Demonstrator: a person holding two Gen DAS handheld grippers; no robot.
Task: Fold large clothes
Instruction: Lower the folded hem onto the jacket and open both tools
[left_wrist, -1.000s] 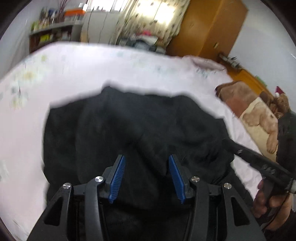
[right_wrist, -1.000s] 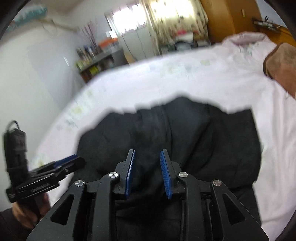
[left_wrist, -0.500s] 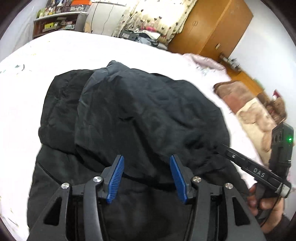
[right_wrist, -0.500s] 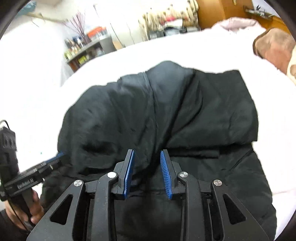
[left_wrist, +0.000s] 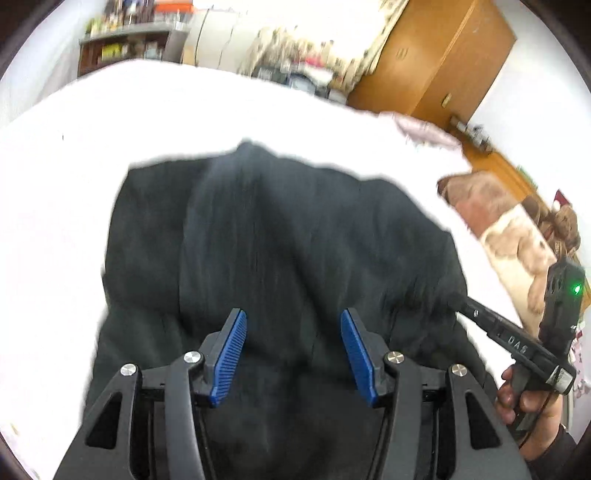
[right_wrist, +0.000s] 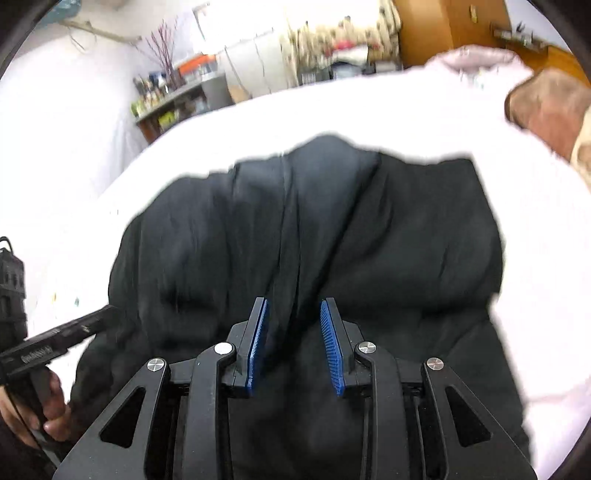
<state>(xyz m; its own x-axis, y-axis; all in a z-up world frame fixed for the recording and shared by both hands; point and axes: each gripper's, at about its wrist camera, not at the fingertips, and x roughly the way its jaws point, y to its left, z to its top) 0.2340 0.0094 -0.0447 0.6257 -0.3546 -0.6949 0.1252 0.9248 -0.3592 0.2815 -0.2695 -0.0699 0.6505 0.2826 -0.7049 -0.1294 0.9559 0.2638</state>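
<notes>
1. A wide bed (left_wrist: 110, 122) fills the room's middle, spread with a pale, nearly white cover that glares in the light.
2. Behind the bed stands a shelf (right_wrist: 173, 99) crowded with small bottles and jars, with bare twigs rising above it, and beside it a flowered curtain (right_wrist: 332, 33) over a bright window.
3. A tall wooden wardrobe (left_wrist: 436, 59) stands in the corner, and a brown pillow (left_wrist: 476, 199) with a plush bear (left_wrist: 517, 247) lies by the head of the bed.
4. The black jacket (left_wrist: 288, 236) lies on the near part of the cover, folded over itself into a bulky, rumpled heap, its far edge well short of the pillows.
5. The left gripper (left_wrist: 293, 354) hangs above the jacket's near end with its blue pads spread fairly wide; dark cloth shows in the gap, but the pads do not press on it.
6. The right gripper (right_wrist: 293, 343) hangs over the same near end with a narrower gap; a ridge of the jacket runs up between the pads, which stand clear of it on both sides.
7. Each view shows the other tool at the jacket's side, its handle gripped by a bare hand (left_wrist: 528, 402).
</notes>
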